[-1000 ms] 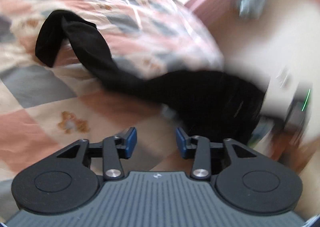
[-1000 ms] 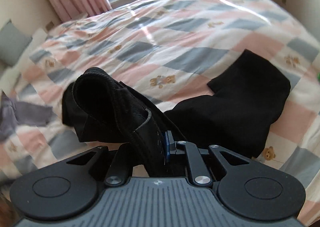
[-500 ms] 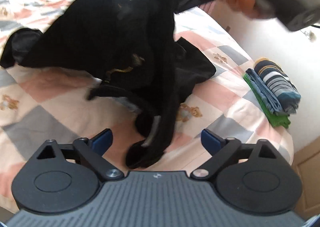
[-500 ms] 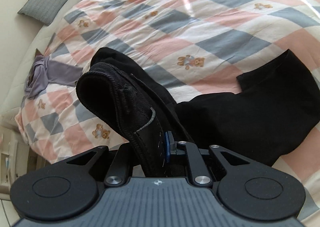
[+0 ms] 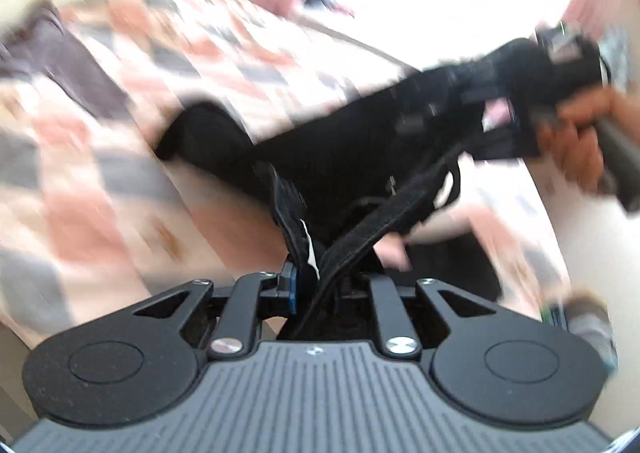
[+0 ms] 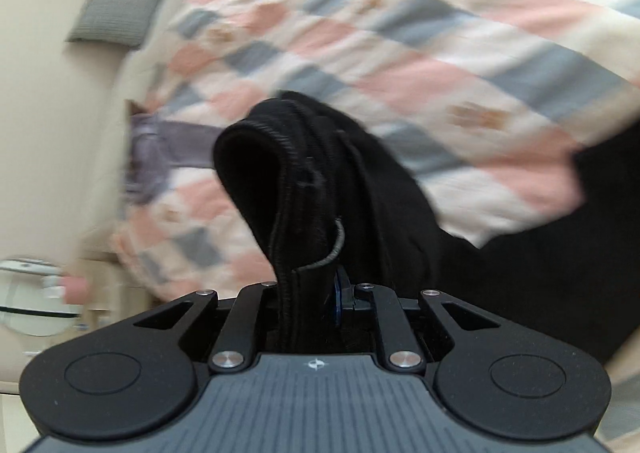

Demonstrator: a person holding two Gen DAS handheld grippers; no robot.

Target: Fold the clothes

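Checkered quilt (image 5: 120, 157) covers bed, blurred. Black garment (image 5: 360, 141) stretched above quilt between both tools. Grey cloth (image 6: 160, 149) at quilt edge; grey cushion (image 6: 116, 9) beyond. Left gripper (image 5: 316, 285) pinching garment waistband. Right gripper (image 6: 312, 293) clamped on thick hem fold.

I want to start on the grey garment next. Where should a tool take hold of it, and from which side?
A judgement only, as it is blurred: the grey garment lies crumpled at the quilt edge near the wall. Pinch a raised fold from above. Both tools are full now: the left tool and right tool clamp the black garment.
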